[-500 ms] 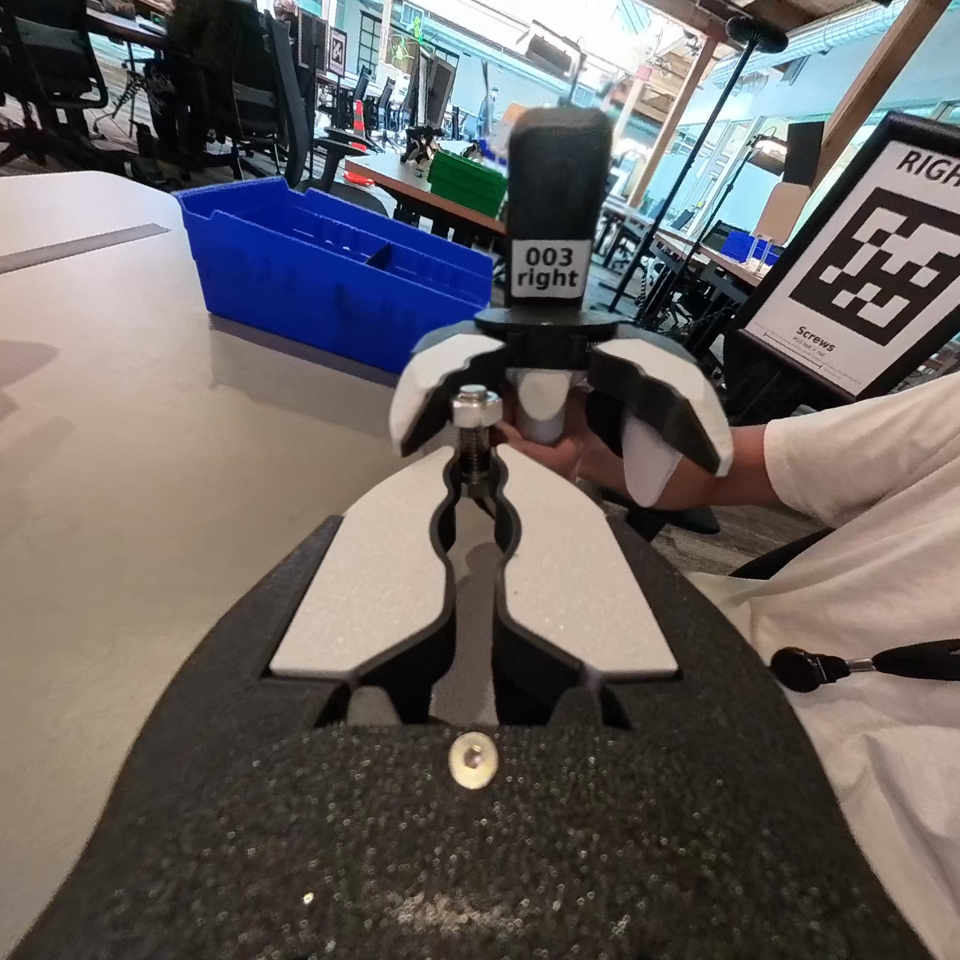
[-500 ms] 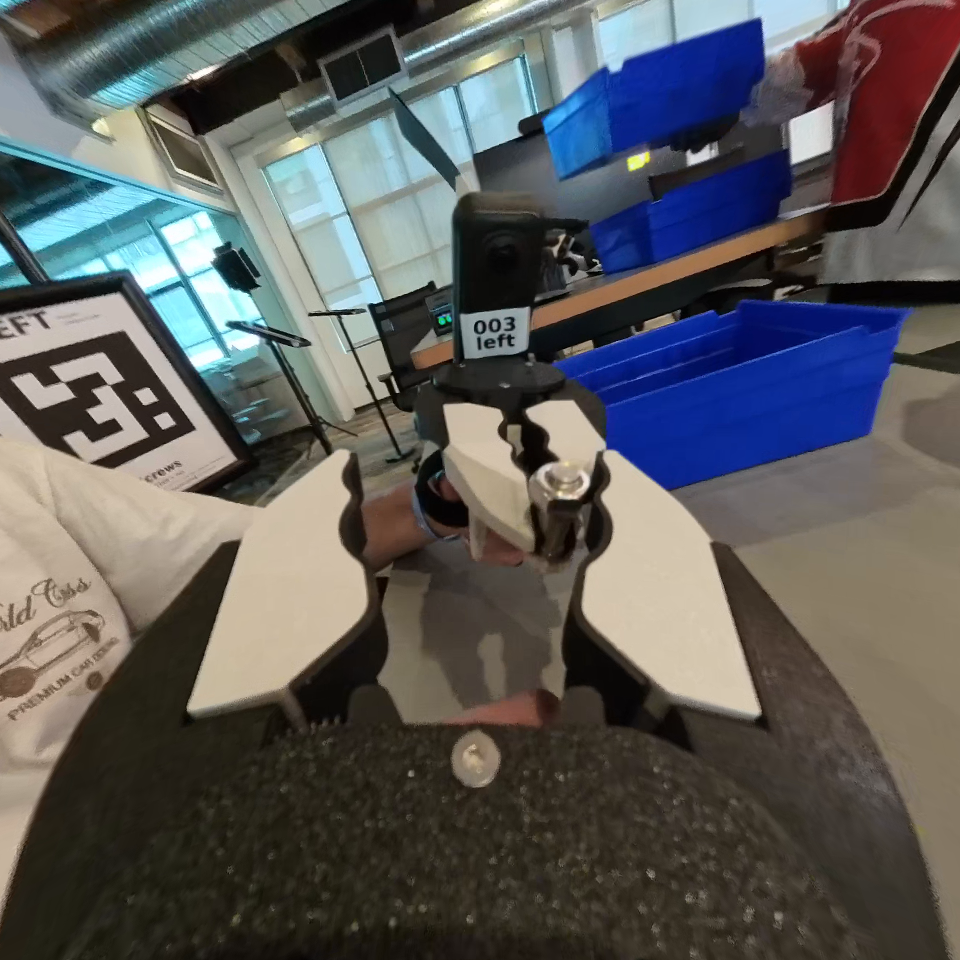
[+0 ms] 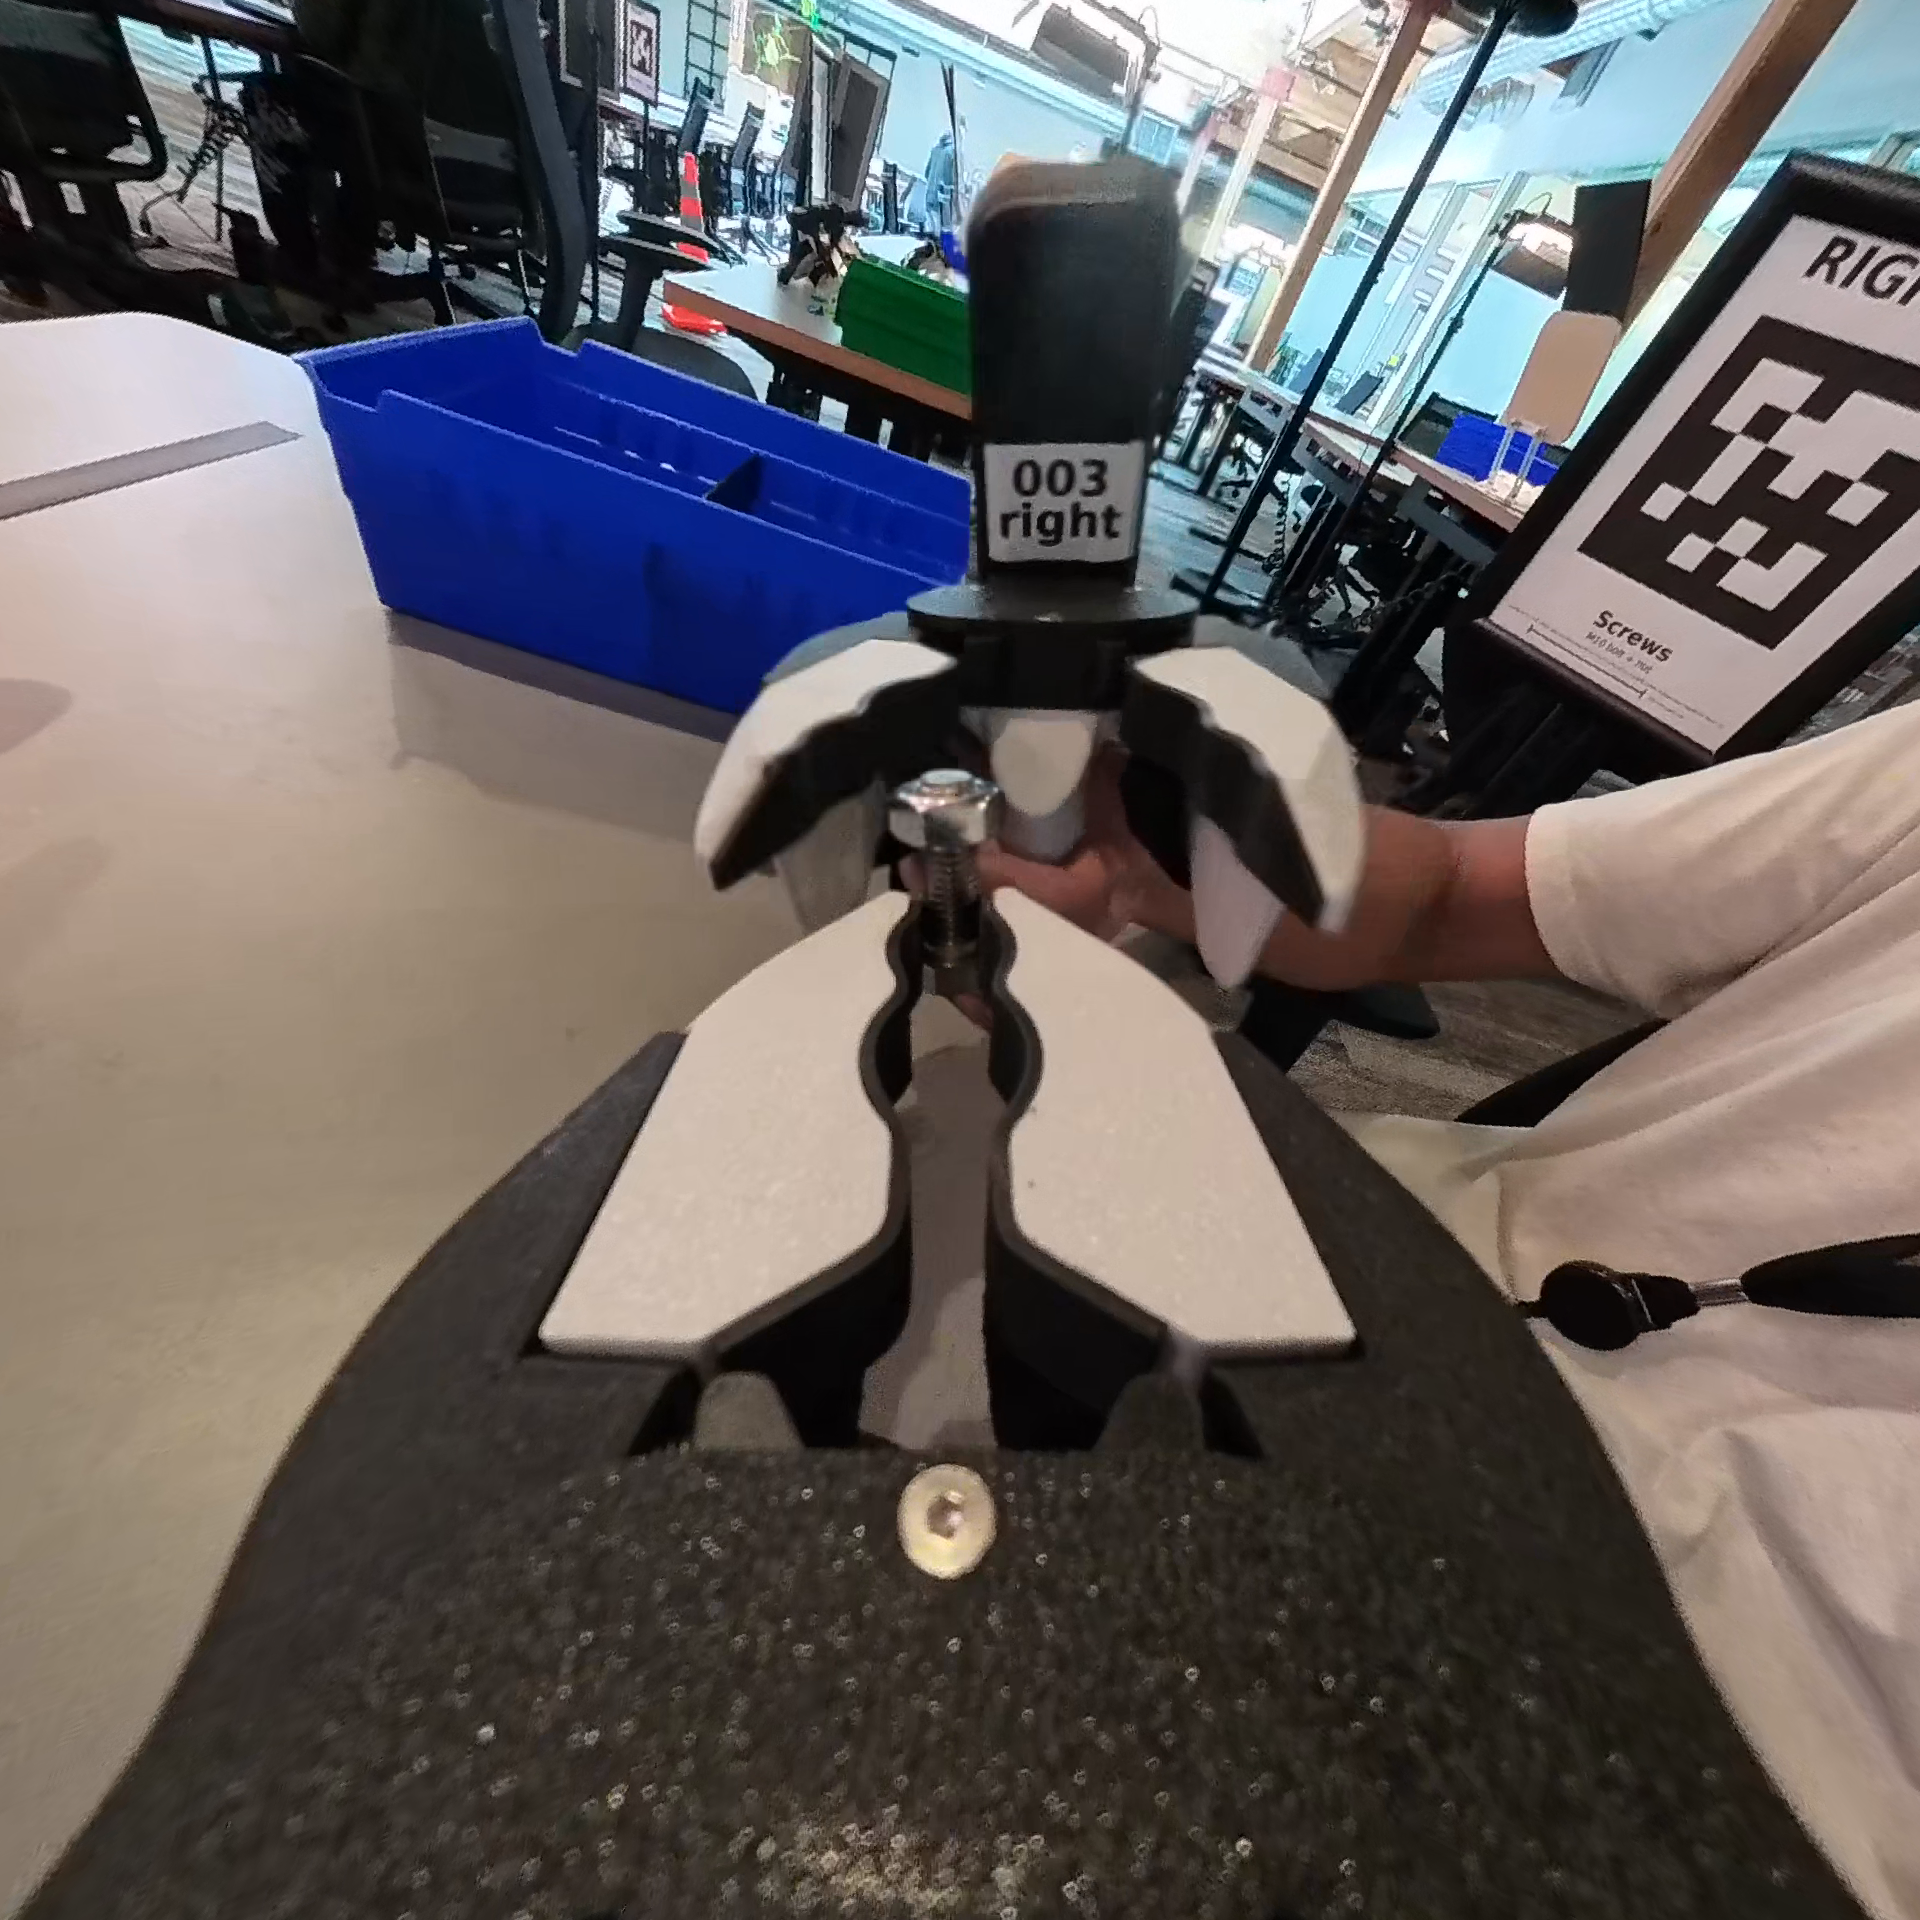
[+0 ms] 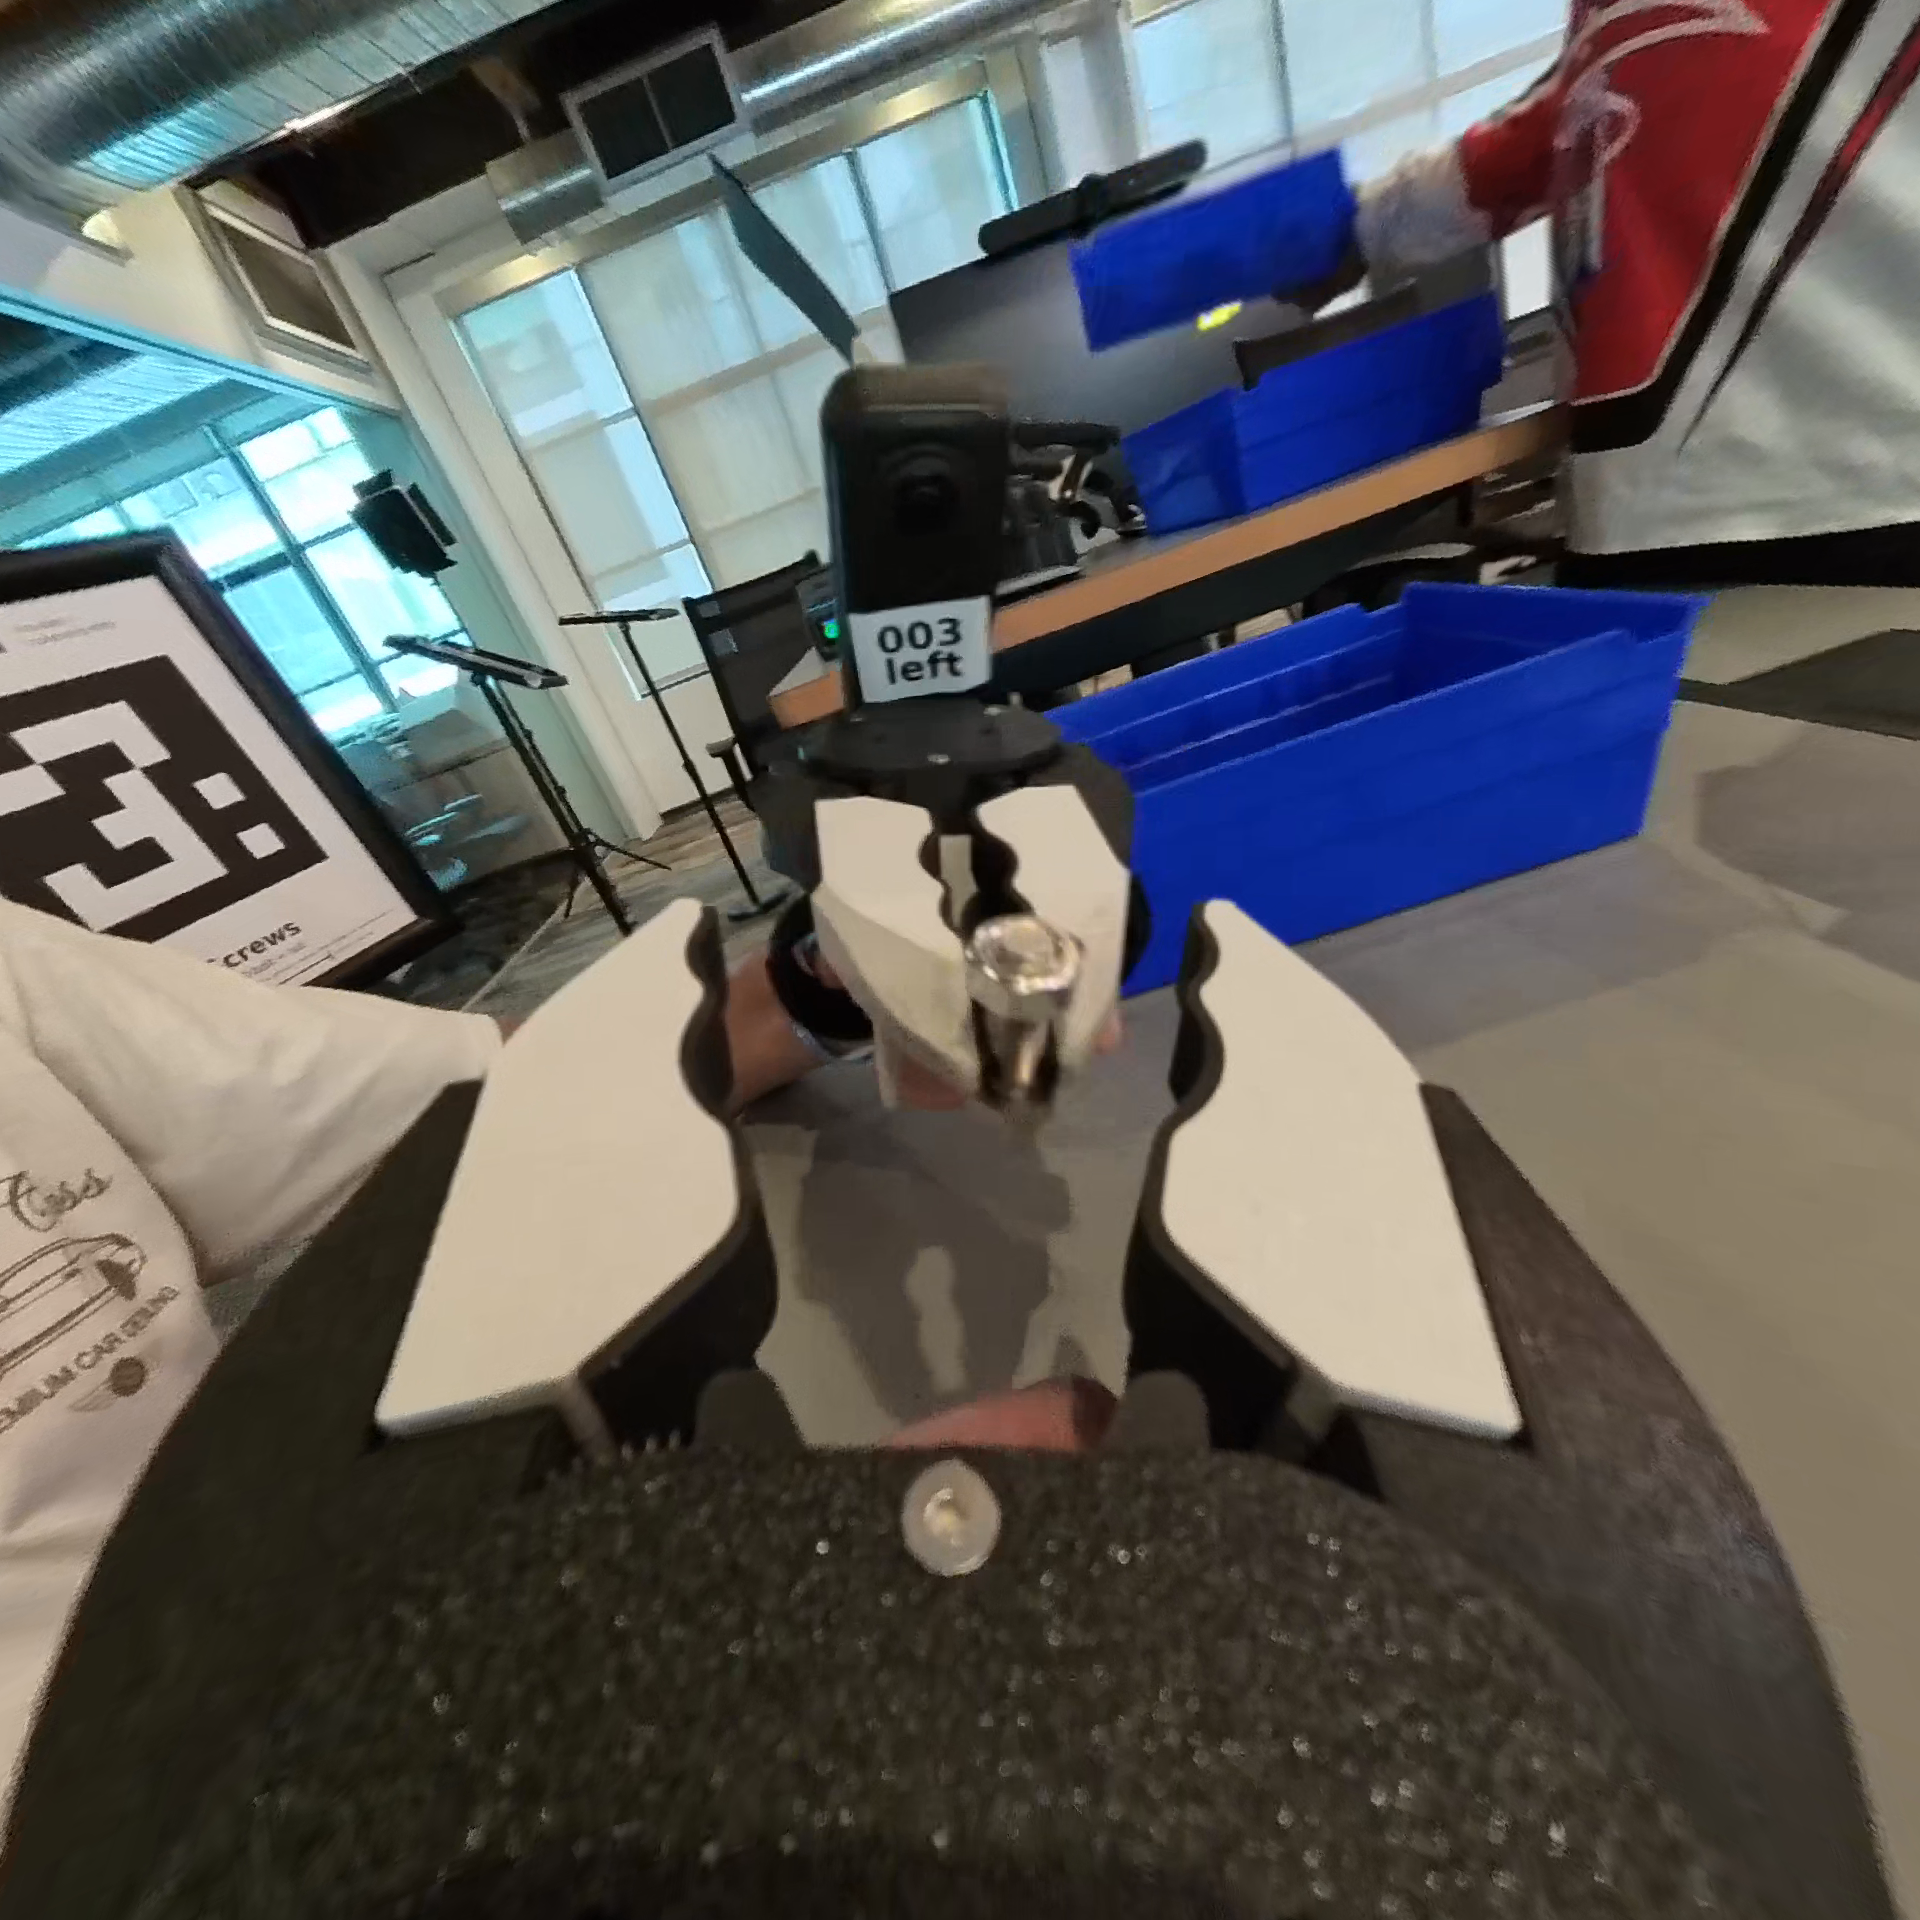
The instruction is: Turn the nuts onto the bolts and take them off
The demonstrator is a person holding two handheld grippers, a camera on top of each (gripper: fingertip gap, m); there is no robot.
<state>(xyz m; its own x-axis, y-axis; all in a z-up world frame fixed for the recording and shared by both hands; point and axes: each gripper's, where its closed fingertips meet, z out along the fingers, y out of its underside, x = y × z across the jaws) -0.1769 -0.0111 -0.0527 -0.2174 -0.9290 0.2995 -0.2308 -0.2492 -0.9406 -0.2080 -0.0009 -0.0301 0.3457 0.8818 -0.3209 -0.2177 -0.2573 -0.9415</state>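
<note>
Right hand-held gripper (image 4: 940, 997) now clear; left hand-held gripper (image 3: 948, 961) grips bolt (image 3: 943, 894).

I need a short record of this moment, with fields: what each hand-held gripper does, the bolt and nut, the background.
left hand-held gripper: shut on the bolt shank
nut: near the bolt's upper end
right hand-held gripper: open, fingers either side of the bolt
surface: grey table
behind: blue bin

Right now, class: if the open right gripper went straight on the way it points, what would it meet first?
Probably the nut atop the bolt that the left gripper clamps, directly ahead between the right gripper fingers; depth is uncertain.
</note>
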